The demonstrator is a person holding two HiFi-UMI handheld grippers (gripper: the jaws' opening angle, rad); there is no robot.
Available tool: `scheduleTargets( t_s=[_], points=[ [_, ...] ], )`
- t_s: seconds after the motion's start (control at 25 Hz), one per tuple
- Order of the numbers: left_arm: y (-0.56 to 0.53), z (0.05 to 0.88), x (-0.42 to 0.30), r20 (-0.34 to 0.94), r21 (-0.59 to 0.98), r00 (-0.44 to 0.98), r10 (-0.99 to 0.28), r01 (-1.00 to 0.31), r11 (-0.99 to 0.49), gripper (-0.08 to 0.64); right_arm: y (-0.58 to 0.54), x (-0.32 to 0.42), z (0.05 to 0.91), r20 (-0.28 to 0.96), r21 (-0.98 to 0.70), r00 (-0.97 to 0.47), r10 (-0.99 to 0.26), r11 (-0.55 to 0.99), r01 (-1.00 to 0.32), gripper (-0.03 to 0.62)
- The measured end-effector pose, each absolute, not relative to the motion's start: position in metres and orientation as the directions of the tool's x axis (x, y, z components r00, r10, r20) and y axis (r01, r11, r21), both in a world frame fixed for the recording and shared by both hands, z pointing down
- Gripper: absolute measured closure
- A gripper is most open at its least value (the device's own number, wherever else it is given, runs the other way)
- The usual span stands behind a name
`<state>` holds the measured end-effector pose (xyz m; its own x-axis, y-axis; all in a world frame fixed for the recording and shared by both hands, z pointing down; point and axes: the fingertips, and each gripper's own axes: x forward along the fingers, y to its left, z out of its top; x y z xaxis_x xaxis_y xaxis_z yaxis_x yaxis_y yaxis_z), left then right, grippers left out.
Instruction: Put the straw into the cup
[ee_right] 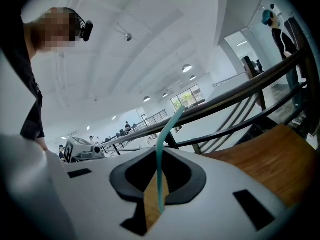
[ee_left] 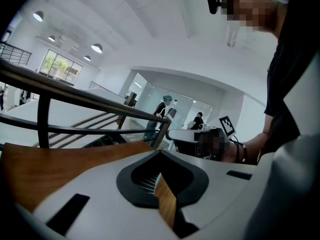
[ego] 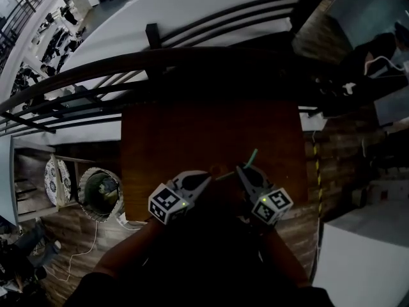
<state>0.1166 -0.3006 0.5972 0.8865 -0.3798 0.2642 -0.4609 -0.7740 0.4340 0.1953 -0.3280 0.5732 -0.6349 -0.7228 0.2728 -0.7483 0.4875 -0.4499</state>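
A thin teal straw [ee_right: 161, 159] stands upright between the jaws of my right gripper [ee_right: 161, 184], which is shut on it. From the head view the straw [ego: 251, 158] slants up and away from the right gripper [ego: 239, 169], over the dark wooden table [ego: 192, 126]. My left gripper [ego: 207, 178] hovers close beside it, near the table's front edge. In the left gripper view its jaws [ee_left: 160, 156] stand a narrow slit apart, with only the table [ee_left: 50, 164] showing through. A faint round shape between the two tips is too dark to identify as the cup.
A dark metal railing [ego: 128, 62] runs along the table's far side. A round basket [ego: 101, 194] and patterned plates [ego: 56, 181] sit on the floor at the left. People [ee_left: 163, 106] stand far off in the hall.
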Motion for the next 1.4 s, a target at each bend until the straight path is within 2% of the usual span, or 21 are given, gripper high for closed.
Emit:
scheduleTargets(
  t_s=[0.92,1.4],
  points=[
    [-0.32,0.639,0.122,0.317,0.485,0.868,-0.382,-0.495,-0.721,0.549,-0.353,0.194,0.648,0.388,-0.422,-0.644,-0.659,0.495,-0.76,0.554],
    [-0.324,0.654,0.125,0.343,0.491,0.858,-0.381,-0.51,-0.706,0.549,-0.352,0.201,0.694,0.453,-0.451,-0.632,-0.629,0.449,-0.771,0.552]
  ],
)
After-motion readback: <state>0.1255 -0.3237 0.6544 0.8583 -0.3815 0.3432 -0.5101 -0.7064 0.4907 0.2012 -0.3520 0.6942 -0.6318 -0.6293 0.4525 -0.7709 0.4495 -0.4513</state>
